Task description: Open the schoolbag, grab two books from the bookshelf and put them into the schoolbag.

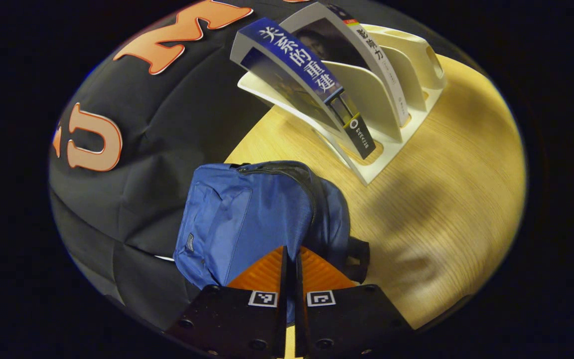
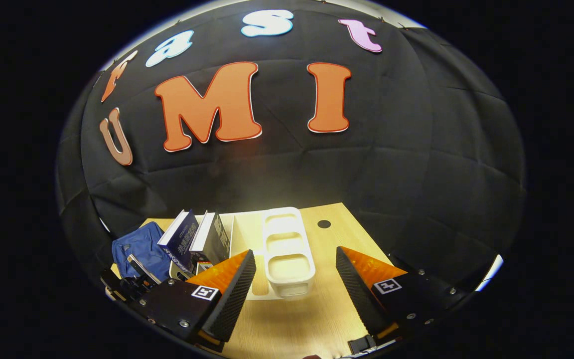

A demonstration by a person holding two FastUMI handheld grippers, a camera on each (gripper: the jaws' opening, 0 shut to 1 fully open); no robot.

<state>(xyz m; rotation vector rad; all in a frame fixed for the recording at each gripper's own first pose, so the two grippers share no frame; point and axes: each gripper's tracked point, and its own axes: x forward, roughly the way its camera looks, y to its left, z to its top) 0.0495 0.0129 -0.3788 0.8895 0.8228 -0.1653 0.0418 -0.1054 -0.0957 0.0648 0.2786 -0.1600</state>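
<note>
I am seeing my left gripper pressed together before the blue fabric schoolbag; my right gripper is spreading toward the white plastic bookshelf; upper centre, a navy book reads 关系的重建.

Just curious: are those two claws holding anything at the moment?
Nothing visibly held. The left gripper is shut, hovering at the blue fabric schoolbag; the right gripper is open.

Left fingers hide the schoolbag's lower edge.
</note>
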